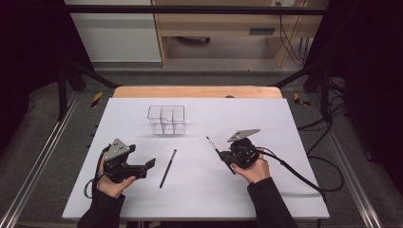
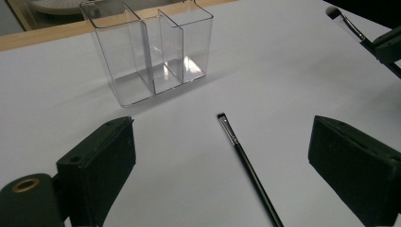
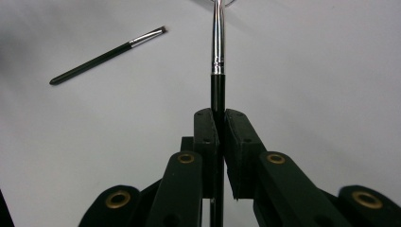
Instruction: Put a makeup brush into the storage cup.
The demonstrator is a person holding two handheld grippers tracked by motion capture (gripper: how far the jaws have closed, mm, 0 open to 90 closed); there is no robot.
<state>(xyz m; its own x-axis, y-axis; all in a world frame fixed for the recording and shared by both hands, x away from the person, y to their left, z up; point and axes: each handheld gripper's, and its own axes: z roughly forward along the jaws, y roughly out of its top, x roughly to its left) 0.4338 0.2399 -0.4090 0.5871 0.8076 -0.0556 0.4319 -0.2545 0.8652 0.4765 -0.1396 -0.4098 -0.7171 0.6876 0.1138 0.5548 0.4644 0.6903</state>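
A clear plastic organizer (image 1: 166, 119) with several compartments stands empty on the white table sheet (image 1: 199, 190); the left gripper view has the organizer (image 2: 149, 52) at upper left. A thin black makeup brush (image 1: 168, 168) lies flat between the hands, brush (image 2: 246, 165) ahead of the wide-apart left jaws, brush (image 3: 106, 55) at upper left in the right gripper view. My left gripper (image 1: 151, 164) is open, empty, to the left of that brush. My right gripper (image 1: 224, 158) is shut on a second brush (image 1: 214, 146), whose silver ferrule (image 3: 217, 38) sticks out past the jaws.
The wooden table edge (image 1: 197, 91) runs behind the white sheet. Black frame bars (image 1: 71, 71) stand at the back corners. A cable (image 1: 294, 173) trails from my right gripper across the sheet's right side.
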